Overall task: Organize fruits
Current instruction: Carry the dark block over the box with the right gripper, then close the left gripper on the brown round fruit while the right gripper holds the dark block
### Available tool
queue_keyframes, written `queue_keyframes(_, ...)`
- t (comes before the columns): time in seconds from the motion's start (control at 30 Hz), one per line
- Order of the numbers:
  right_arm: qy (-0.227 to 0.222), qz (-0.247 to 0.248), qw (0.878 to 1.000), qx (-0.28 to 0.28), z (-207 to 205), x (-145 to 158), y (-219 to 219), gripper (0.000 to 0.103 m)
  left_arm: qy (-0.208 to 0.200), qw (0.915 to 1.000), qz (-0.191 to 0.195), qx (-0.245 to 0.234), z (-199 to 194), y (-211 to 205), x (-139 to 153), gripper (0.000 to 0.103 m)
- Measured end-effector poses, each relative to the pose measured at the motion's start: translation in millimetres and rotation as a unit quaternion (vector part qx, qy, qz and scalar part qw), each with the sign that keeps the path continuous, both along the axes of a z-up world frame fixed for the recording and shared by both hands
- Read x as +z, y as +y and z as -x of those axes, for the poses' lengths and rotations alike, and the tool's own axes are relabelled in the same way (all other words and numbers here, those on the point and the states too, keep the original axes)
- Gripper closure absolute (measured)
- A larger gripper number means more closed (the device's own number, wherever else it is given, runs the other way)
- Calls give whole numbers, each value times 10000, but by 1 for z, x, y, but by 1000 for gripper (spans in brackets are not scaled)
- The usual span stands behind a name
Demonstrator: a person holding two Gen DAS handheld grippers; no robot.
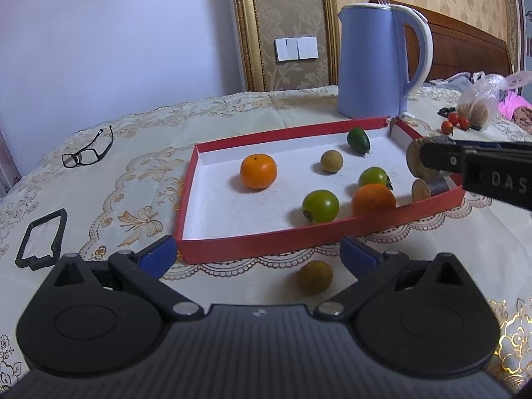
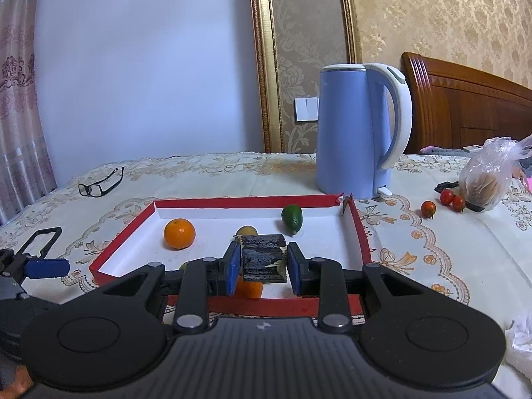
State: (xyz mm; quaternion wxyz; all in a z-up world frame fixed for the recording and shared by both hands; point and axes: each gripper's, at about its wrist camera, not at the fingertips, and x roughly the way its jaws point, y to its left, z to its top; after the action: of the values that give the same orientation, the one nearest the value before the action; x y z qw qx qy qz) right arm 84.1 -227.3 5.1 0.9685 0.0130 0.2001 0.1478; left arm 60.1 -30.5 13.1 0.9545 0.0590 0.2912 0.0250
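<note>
A dark wooden chunk (image 2: 264,259) was clamped in the right gripper (image 2: 264,262) fingers above the red tray (image 1: 252,249), while the left gripper (image 1: 257,254), fingers wide, neared a brown fruit (image 1: 314,276) which could be nudged rolling.

Red tray (image 1: 309,241) (white inside), blue kettle (image 1: 369,63)

Wall: I see plain pale wall (image 2: 143,66) on the left, patterned beige wallpaper (image 2: 449,16) on the right.
Frame: a gilt upright moulding (image 2: 262,66) divides them.
Switch: a white switch plate (image 1: 296,48) sits on the panel.
Curtain: a pink patterned curtain (image 2: 16,83) hangs far left.
Furniture: a carved wooden headboard (image 2: 465,99) stands behind the table (image 2: 449,266).
Light: soft and even.
</note>
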Motion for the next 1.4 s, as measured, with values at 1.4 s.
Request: queue_keyframes(1.4,264,585,9975,-303,-98,-8,-3,74,270,9991,175,-290,6,-10,-13,0)
